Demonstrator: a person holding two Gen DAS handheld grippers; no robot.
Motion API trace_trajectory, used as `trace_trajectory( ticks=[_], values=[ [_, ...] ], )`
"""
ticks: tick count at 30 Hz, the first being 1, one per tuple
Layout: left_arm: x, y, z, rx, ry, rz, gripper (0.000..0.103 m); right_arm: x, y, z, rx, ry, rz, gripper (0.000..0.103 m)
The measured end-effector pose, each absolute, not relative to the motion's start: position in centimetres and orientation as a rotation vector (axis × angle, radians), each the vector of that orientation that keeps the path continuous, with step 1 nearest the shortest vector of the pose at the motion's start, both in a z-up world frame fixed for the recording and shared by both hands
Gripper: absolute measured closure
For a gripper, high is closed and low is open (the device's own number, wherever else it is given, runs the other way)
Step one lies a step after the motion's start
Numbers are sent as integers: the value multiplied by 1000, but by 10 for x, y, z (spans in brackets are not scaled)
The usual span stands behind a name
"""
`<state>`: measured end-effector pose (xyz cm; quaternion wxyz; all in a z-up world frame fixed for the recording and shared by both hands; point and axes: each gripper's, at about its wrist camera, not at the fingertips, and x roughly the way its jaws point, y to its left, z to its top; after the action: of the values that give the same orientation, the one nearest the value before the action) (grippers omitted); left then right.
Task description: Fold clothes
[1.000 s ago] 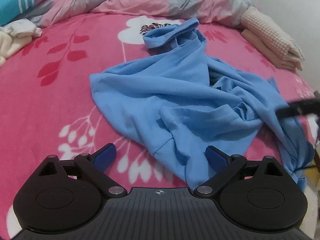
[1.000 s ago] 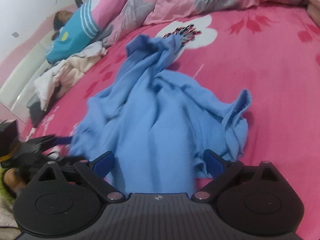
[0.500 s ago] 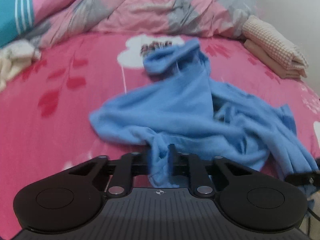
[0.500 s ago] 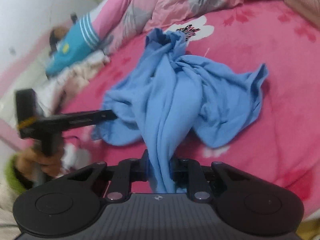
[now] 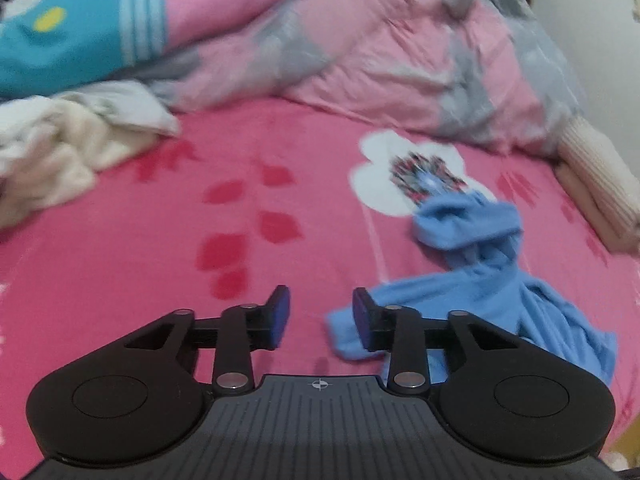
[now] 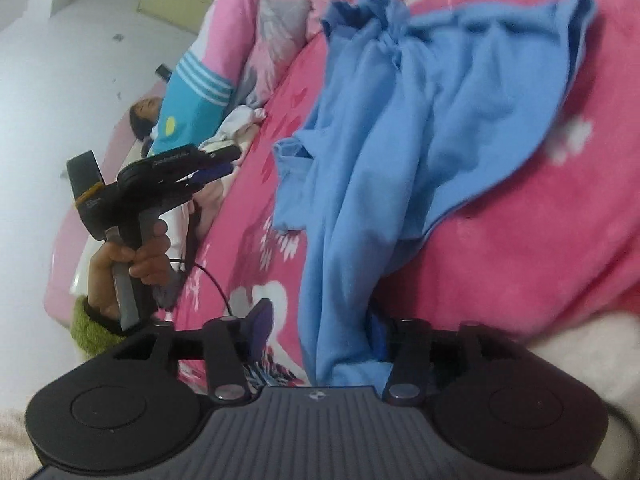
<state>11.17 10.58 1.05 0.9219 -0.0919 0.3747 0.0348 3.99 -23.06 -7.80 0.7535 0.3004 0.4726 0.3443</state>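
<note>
A crumpled blue garment (image 6: 432,112) lies on the pink flowered bedsheet (image 5: 160,264). In the left wrist view the blue garment (image 5: 504,292) sits at the lower right, one corner just behind the right finger. My left gripper (image 5: 320,316) hovers over bare sheet, its jaws opening with nothing between them. My right gripper (image 6: 320,328) is opening too. A hanging fold of the garment passes between its jaws against the right finger (image 6: 380,332), with a gap to the left finger (image 6: 262,320). A hand (image 6: 136,256) holds the left gripper (image 6: 212,164) up at the left.
A pink and grey duvet (image 5: 400,52) and a teal and pink pillow (image 5: 80,40) fill the bed's far side. Cream clothes (image 5: 52,160) lie at the left. Folded beige clothes (image 5: 600,184) sit at the right edge. A person (image 6: 144,120) lies beyond the pillow.
Both grippers were shut on the blue garment half a second ago; now their jaws have parted. The left gripper has let go and swung left and up. The right view has rolled.
</note>
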Motion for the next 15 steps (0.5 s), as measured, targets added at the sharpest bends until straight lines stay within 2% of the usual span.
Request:
trace_trajectory(
  ticks=[1,4,10,15],
  values=[
    [107,112,14,-189,755,92,61,37,-236,-68,610,1003,755,28],
    [101,124,14,-194,742,120,54,31,-254,-35,474,900,781,19],
    [115,121,-16,-212,806,86,53,75,-275,16,377,727,769,18],
    [125,106,-40,-239,834,-3,53,147,-255,26,241,669,736,18]
  ],
)
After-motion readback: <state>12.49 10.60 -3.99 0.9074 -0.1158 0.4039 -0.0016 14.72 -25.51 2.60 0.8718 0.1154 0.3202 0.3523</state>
